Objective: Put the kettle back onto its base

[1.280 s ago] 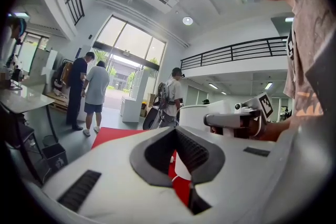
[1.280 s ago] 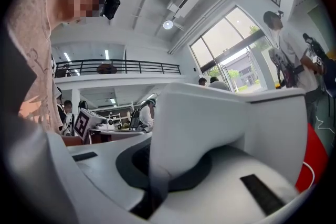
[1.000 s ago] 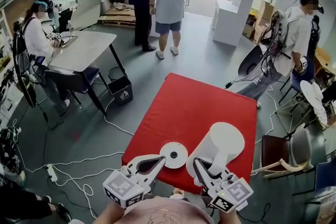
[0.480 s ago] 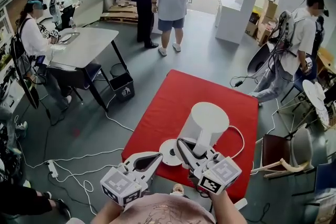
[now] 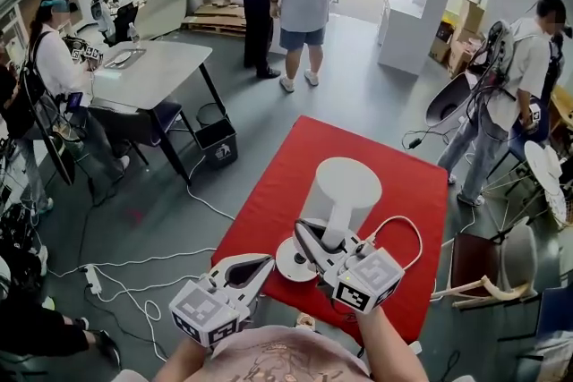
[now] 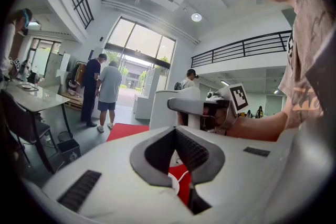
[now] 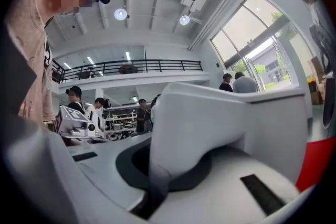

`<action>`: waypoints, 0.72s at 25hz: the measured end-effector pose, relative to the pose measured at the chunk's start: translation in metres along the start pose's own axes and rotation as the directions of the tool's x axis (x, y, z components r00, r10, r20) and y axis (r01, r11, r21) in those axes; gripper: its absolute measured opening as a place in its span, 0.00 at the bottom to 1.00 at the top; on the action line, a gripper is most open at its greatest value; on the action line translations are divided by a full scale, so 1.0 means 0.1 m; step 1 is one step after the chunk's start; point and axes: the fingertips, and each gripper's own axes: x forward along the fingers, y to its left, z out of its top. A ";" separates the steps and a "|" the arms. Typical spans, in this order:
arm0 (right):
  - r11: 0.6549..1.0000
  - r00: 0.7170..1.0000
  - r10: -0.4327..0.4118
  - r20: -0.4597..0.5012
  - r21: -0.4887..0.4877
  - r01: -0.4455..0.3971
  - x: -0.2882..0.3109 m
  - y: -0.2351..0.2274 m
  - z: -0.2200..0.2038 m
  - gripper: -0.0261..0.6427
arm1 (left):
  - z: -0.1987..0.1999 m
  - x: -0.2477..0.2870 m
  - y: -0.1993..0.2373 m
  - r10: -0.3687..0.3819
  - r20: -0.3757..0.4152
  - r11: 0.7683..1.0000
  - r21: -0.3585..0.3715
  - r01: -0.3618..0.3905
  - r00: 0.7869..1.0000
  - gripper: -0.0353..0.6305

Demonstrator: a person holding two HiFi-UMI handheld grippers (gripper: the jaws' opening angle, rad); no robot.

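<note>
White plastic, the left claw (image 5: 266,262) is hovering just off the near edge of the red table (image 5: 295,165), its jaws pressed together with nothing between them. Beside it, the right claw (image 5: 313,237) is clenching the handle of the white cylindrical electric kettle (image 5: 347,183). The flat round white kettle base (image 5: 293,262) is lying at the table's near edge, between the two claws. The kettle is being held off it, just beyond and to its right. A thin white cord (image 5: 400,226) is looping toward the right edge.
</note>
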 end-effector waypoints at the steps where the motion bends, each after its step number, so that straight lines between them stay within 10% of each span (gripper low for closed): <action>1: 1.000 1.000 0.005 -0.004 0.004 -0.005 0.02 -0.01 -0.03 0.07 | 0.01 0.00 0.03 0.007 0.001 1.000 -0.001 -0.007 1.000 0.03; 18: 0.996 0.994 0.078 -0.074 0.047 -0.075 0.14 0.02 -0.82 0.07 | -0.09 -0.04 0.18 0.071 -0.028 0.997 -0.003 -0.071 0.997 0.03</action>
